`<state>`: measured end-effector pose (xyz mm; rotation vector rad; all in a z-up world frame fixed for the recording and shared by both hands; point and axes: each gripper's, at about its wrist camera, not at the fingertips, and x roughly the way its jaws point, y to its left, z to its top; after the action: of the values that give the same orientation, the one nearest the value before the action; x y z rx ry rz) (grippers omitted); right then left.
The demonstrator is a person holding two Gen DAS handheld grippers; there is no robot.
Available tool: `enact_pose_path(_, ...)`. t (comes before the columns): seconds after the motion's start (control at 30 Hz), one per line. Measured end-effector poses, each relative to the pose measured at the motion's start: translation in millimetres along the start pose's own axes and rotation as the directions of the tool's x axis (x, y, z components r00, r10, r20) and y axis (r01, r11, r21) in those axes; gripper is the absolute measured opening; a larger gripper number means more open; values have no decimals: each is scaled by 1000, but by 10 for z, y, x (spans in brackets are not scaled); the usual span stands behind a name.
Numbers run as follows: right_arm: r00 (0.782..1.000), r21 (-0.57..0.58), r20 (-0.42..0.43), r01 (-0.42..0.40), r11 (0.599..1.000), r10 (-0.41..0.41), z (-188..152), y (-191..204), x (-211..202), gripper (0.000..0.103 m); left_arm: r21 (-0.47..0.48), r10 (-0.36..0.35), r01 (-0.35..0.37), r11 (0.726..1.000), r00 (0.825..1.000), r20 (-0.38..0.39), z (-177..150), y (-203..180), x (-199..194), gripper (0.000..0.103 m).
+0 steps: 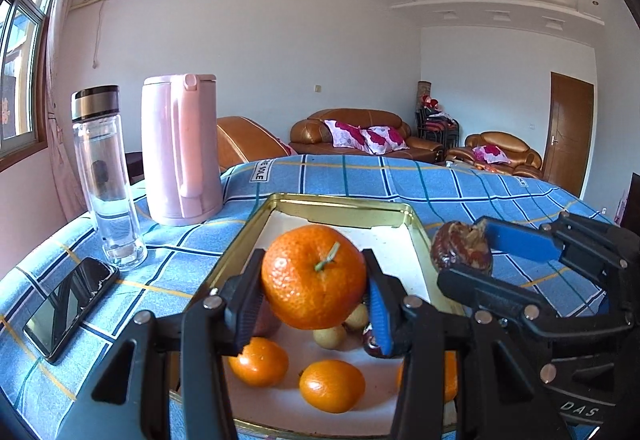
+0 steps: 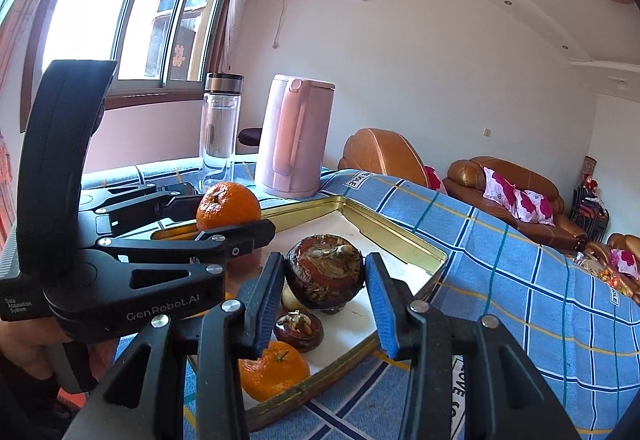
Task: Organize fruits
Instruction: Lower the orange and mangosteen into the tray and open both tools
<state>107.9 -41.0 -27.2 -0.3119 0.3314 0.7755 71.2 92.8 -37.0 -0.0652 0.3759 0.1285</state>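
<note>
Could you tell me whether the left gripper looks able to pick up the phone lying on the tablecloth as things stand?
Probably not yet: the left gripper already grips a tangerine in its jaws, though the way to the phone looks free.

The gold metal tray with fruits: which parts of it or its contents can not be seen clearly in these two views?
- Gold metal tray: in the left wrist view its near rim is hidden behind the left claw.
- Orange tangerine at the right: mostly covered by that claw's arm, same view.
- Small pale round fruits: partly behind the held large orange tangerine; kind unclear.
- Right wrist view: the tray's left part is blocked by the left claw's body.
</note>
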Motion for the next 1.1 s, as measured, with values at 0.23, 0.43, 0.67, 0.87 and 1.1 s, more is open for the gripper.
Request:
enact_pose_path(0.23, 999, -28, -22, -27, 999, 26, 15, 174, 128, 44, -21, 26, -27, 999, 999, -32, -25, 151, 9, 48)
enact_pose_path(0.43, 998, -22, -51, -33, 999, 32, 12, 209, 230, 44, -15, 35, -36, 999, 997, -69, -67, 228, 61, 48)
enact_pose_path(0.67, 993, -8, -109, -47, 999, 45, -4, 225, 381, 44, -4, 38, -39, 999, 993, -116, -134, 269, 148, 48)
enact_pose_path(0.87, 989, 2, -136, -60, 998, 59, -35, 220, 423, 44, 4, 36, -36, 999, 990, -138, -151, 284, 170, 49)
enact_pose_path(1.1, 983, -4, -169, -79, 997, 77, -57, 238, 469, 44, 25, 55, -51, 998, 987, -153, -166, 285, 180, 49)
